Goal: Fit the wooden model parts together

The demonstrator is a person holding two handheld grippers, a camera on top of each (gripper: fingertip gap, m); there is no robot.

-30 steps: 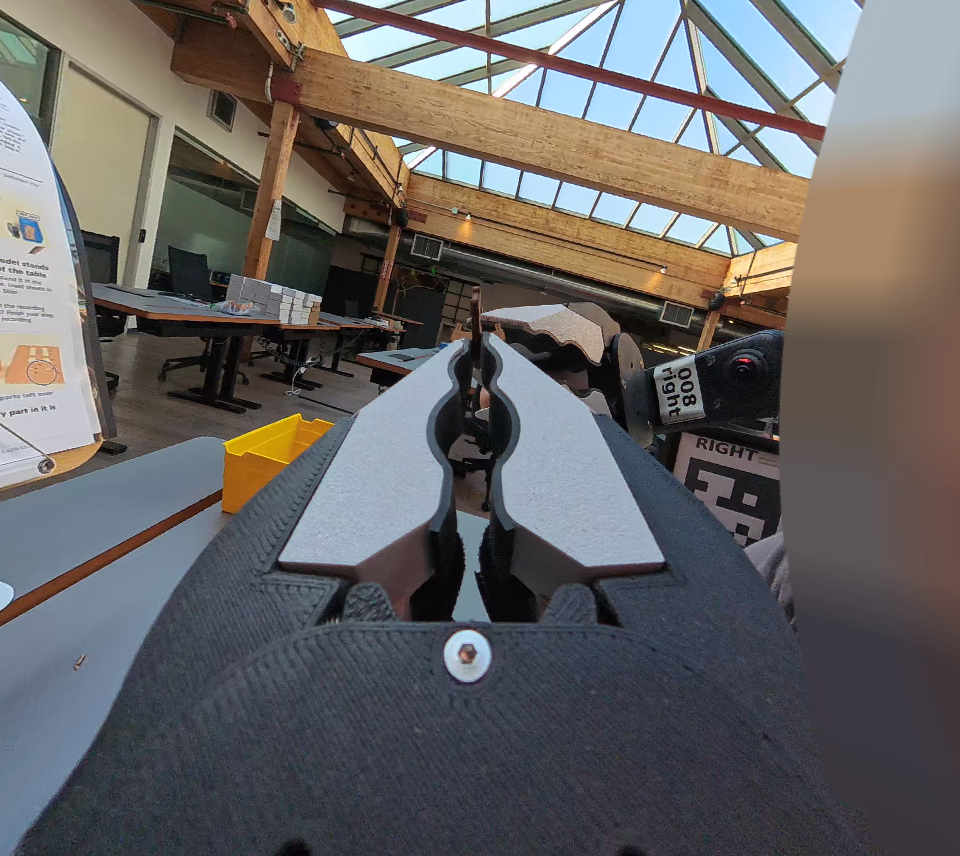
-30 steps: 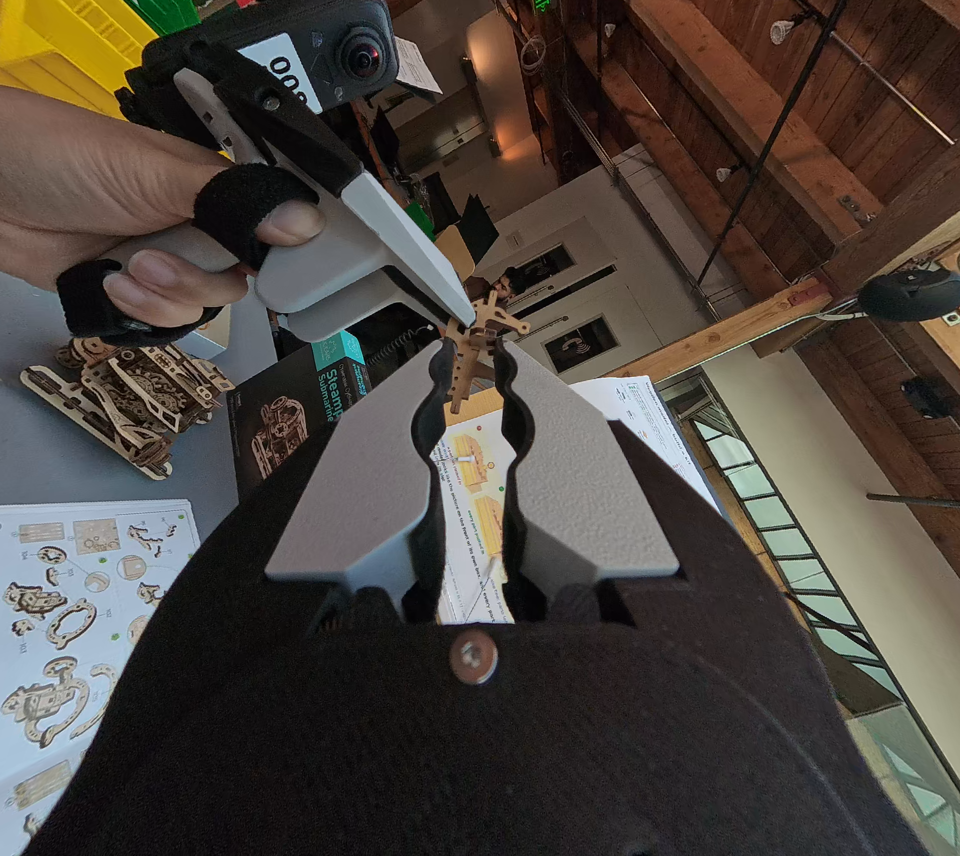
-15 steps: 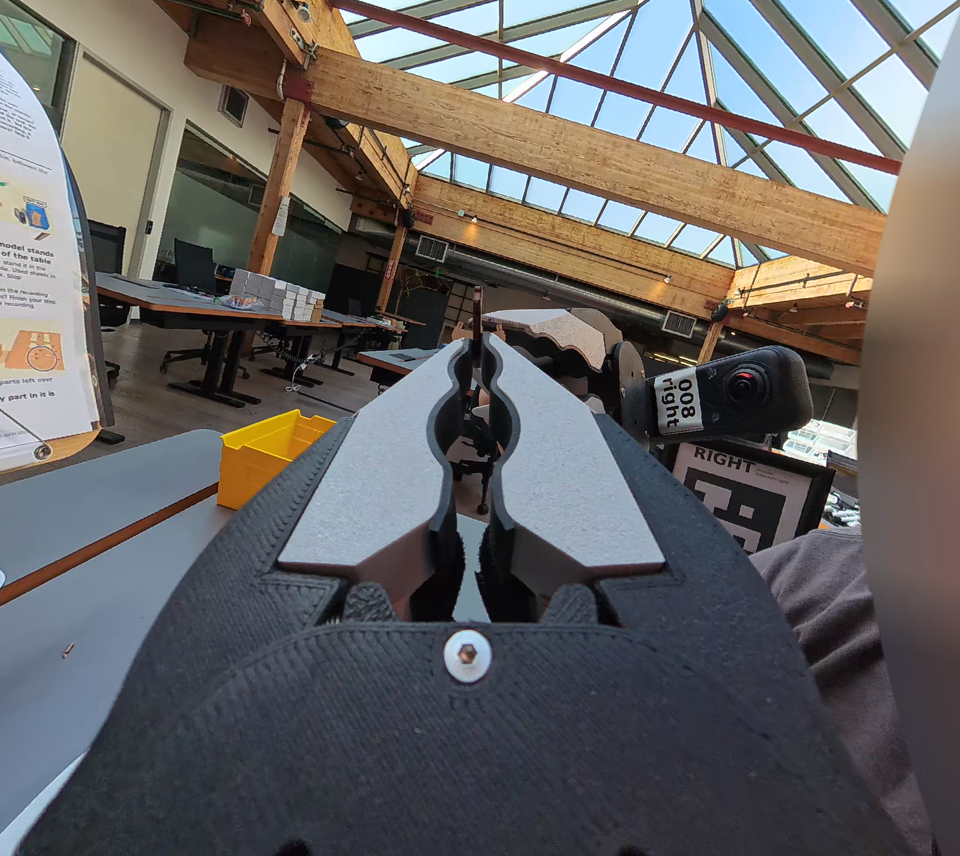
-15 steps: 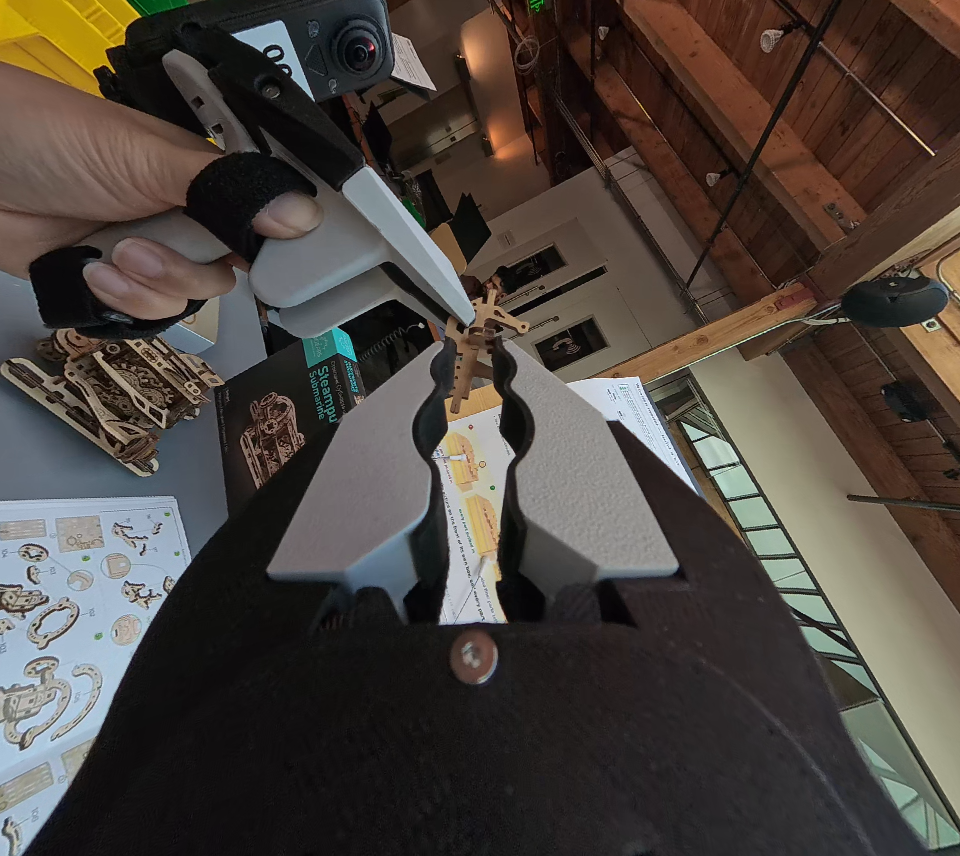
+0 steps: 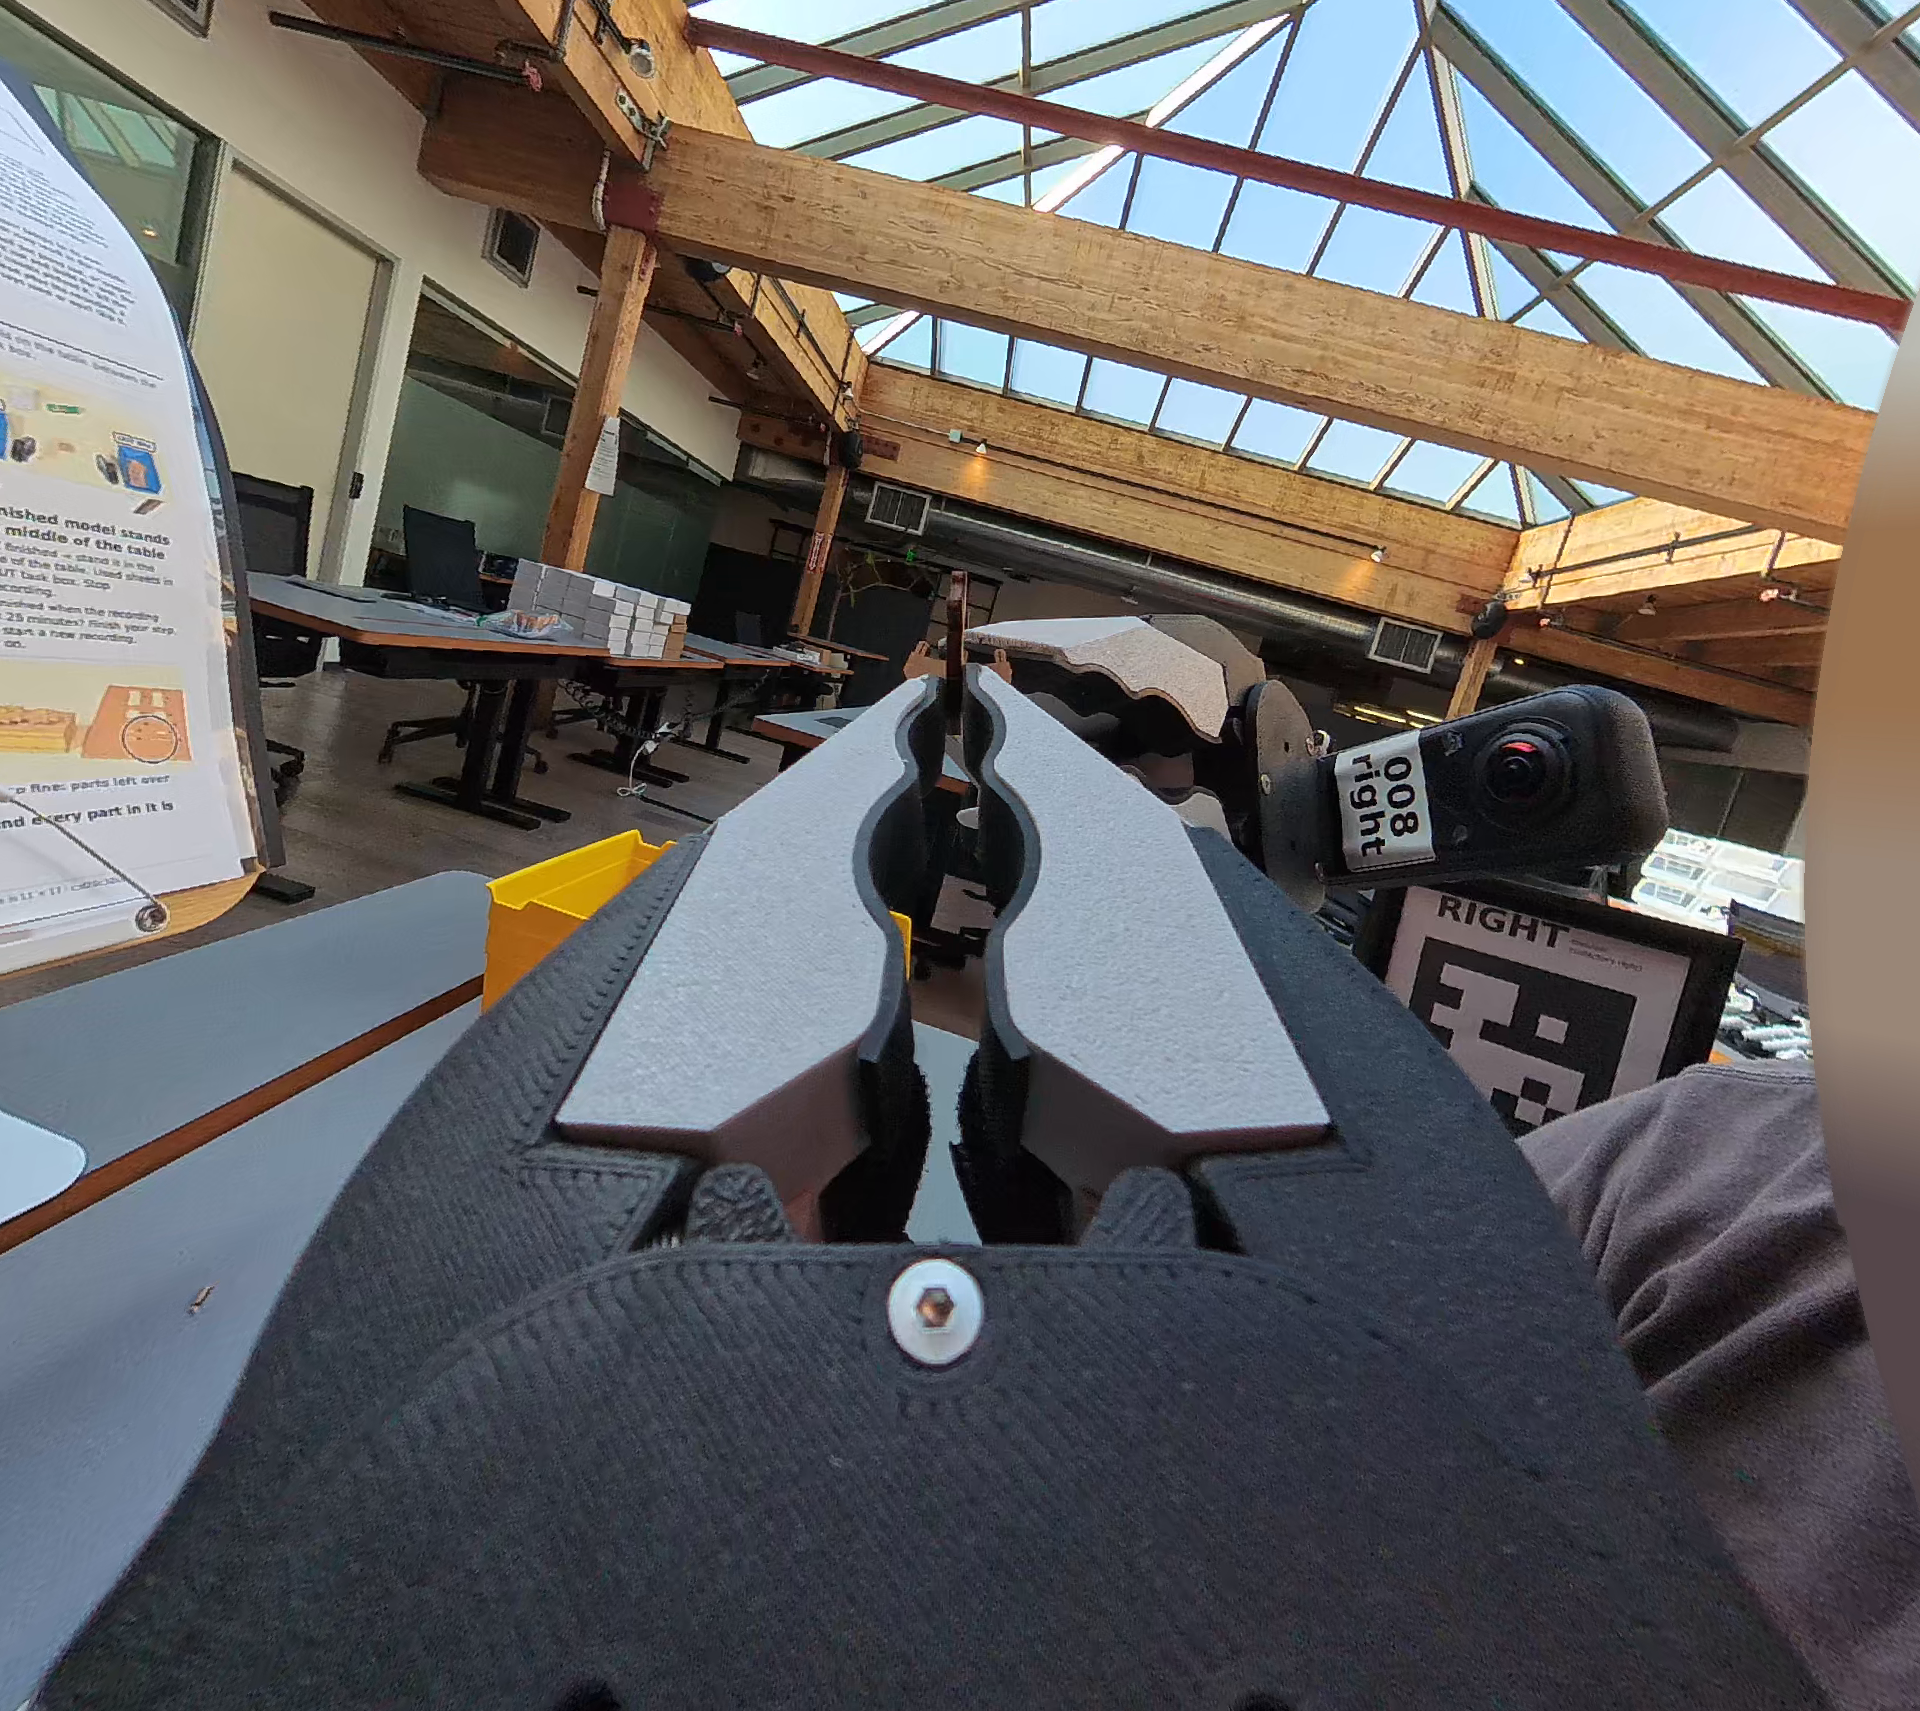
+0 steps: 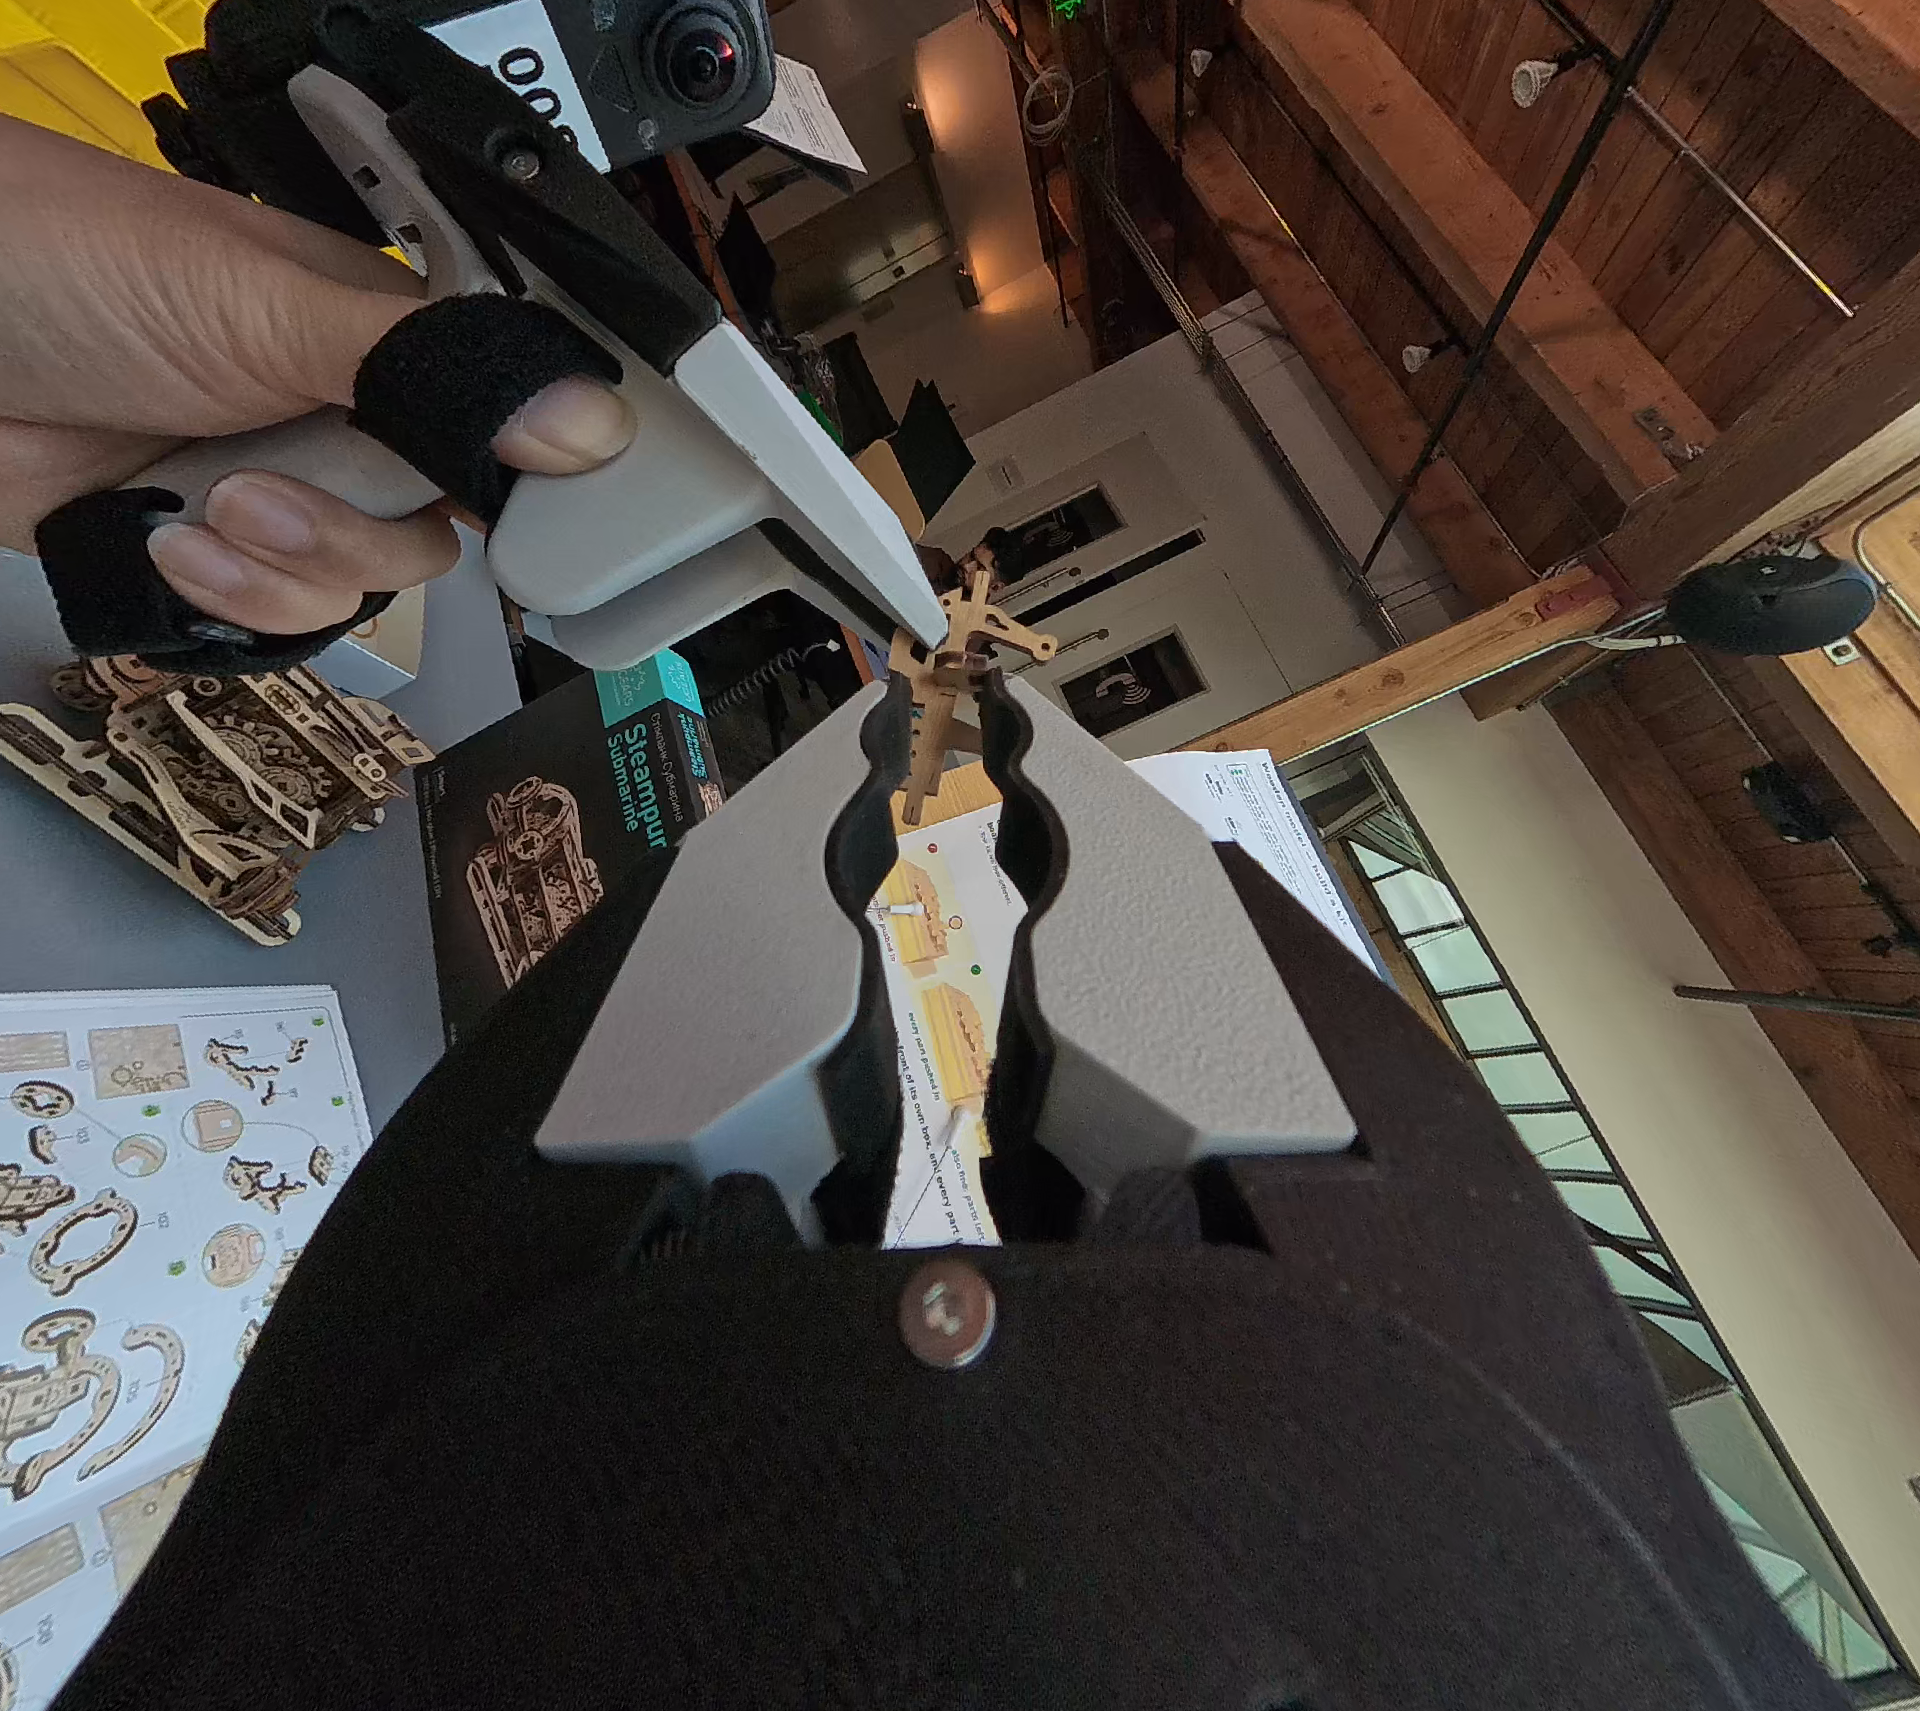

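In the right wrist view my right gripper [image 6: 940,691] is shut on a small light wooden strip [image 6: 928,752] that hangs down between its fingers. A cross-shaped wooden part [image 6: 1000,627] sits at the strip's top, just beyond the tips. My left gripper [image 6: 928,631], held by a hand [image 6: 156,331], comes in from the left and its closed tip pinches this small assembly. In the left wrist view my left gripper [image 5: 954,687] is shut on a thin wooden part [image 5: 954,617] seen edge-on. The right gripper's fingers [image 5: 1127,659] meet it from the right.
On the grey table [image 6: 94,913] lie a part-built wooden model [image 6: 208,768], a black kit box [image 6: 561,820] and a printed parts sheet [image 6: 135,1194]. An instruction board [image 5: 94,622] stands at the left. A yellow bin [image 5: 561,898] sits behind the left gripper. Only a small space, under 4 cm, lies between the two pairs of fingers. From either gripper's tips it is about 35 centimeters to the part-built wooden model [image 6: 208,768].
Both grippers keep their hold with the parts together at the tips. The pair has shifted slightly; the right gripper's camera sits a little farther right and lower in the left wrist view.
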